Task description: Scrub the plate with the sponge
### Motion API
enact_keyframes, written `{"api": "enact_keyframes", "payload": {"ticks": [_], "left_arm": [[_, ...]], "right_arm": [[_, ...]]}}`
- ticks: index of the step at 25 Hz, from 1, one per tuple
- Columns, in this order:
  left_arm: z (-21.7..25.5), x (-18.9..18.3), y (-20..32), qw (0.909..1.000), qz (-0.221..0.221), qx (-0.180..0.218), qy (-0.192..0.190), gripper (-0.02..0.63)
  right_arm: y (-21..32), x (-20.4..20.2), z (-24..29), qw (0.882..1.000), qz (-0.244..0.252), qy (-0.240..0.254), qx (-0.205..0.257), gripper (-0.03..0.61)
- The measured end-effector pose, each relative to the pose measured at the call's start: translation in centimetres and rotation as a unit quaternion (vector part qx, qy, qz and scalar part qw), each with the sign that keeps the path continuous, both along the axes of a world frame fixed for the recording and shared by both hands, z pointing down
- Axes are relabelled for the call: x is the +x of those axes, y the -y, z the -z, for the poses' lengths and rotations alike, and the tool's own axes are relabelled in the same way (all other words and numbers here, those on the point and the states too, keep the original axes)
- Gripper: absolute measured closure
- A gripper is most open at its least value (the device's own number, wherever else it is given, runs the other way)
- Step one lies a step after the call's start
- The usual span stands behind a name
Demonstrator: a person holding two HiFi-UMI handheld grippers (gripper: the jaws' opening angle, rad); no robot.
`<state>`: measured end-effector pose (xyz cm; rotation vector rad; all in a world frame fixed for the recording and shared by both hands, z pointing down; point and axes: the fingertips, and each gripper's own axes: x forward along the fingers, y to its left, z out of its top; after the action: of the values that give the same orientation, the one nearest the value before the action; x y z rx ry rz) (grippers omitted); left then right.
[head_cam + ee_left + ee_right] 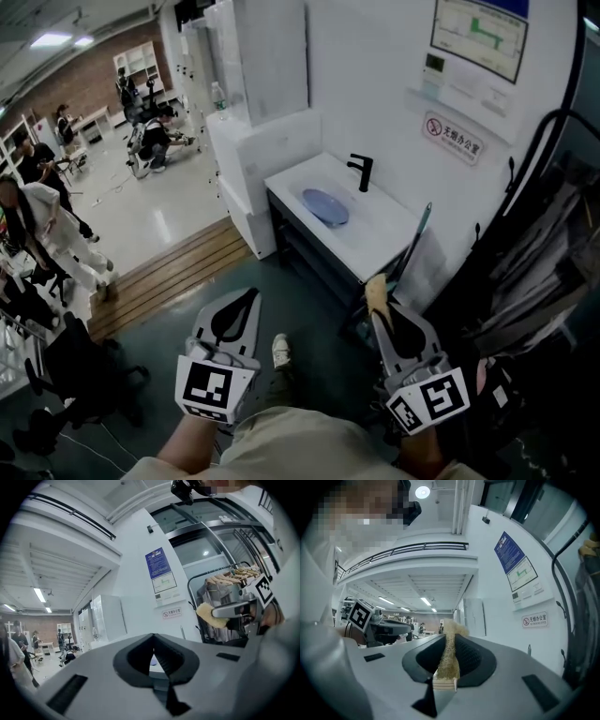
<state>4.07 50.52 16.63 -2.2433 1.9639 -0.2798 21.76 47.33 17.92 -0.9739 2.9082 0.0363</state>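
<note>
right gripper (381, 305) pinches the sponge (449, 653) — soft, light, squashed thin; left gripper (244, 298) is closed on nothing. the far blue plate (325, 206) looks slick, breakable — steady its rim.

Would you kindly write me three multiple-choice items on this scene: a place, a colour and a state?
1. Where is the plate?
A. On the white counter by the black faucet.
B. On the wooden floorboards.
C. Between a gripper's jaws.

2. What colour is the plate?
A. Red.
B. Blue.
C. Black.

3. How is the right gripper?
A. Open and empty.
B. Shut on the sponge.
C. Shut on the plate.

Answers: 1 A, the head view shows it on the counter near the faucet; 2 B, it is pale blue against white; 3 B, its own view shows the jaws pinching the sponge.
</note>
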Motion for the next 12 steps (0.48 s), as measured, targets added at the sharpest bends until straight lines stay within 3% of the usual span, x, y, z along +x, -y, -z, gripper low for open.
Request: {"api": "enact_keyframes", "payload": {"ticks": [4,12], "left_arm": [[-1.4,-0.3,2.4,0.9998,-0.015,-0.005,0.009,0.609],[-3.8,-3.2,9.4,0.9989,-0.033,-0.032,0.013,0.607]], "right_arm": [[1.7,-1.1,-1.6,1.000,-0.008,0.015,-0.011,0.509],[8.4,-3.5,-2.9,0.999,-0.033,-0.002,-0.015,0.509]]}}
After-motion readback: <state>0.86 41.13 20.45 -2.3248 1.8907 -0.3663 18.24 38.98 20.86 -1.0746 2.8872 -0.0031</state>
